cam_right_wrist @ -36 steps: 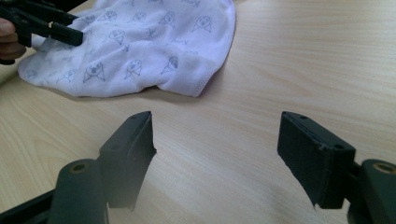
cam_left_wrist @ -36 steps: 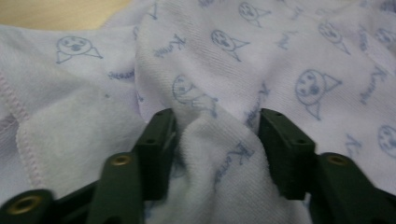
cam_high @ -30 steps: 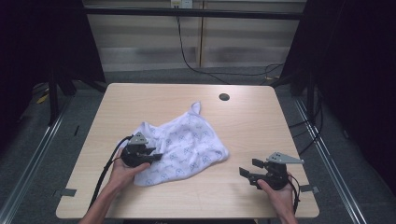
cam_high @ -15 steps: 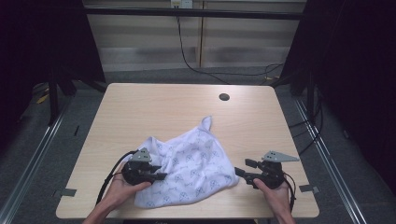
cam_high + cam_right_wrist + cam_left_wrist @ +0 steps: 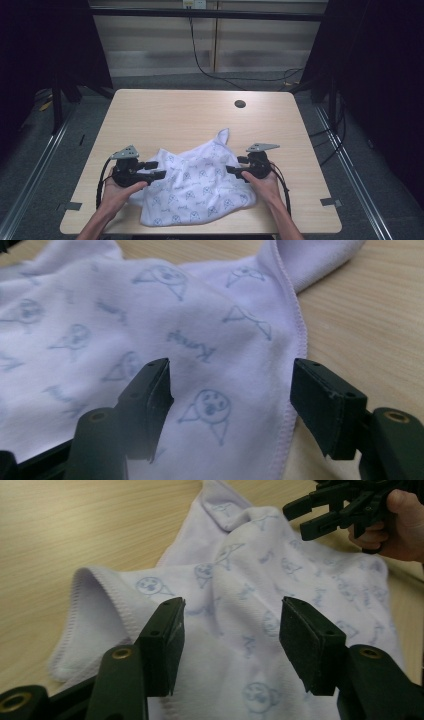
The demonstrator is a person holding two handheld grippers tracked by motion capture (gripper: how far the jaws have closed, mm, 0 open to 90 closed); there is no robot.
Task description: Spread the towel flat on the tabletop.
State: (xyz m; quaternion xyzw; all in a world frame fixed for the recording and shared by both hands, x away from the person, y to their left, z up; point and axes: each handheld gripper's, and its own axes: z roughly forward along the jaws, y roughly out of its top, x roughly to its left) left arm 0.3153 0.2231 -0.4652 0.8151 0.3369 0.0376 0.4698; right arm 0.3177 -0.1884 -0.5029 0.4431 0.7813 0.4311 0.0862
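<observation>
A white cloth [image 5: 192,187] printed with small blue cat faces lies crumpled on the near half of the wooden table [image 5: 165,115]. My left gripper [image 5: 154,170] hovers at the cloth's left edge. Its jaws have just been opening and now stand wide apart over a hemmed fold [image 5: 100,605], pressing nothing. My right gripper [image 5: 233,166] sits at the cloth's right side, pointing left. Its jaws have also just opened further, with the cloth's stitched edge [image 5: 292,350] lying beneath them, untouched by the pads. From the left gripper view [image 5: 232,615], the right gripper [image 5: 320,512] appears at the top right.
A dark round hole [image 5: 240,104] sits in the tabletop at the far right. Black cables trail from both grippers toward the table's front edge. The far half of the table is bare wood. Dark floor and rails surround the table.
The cloth has been dragged toward the near edge. The left gripper has let go of it and lifted slightly. The right gripper has moved left onto the cloth's right edge.
</observation>
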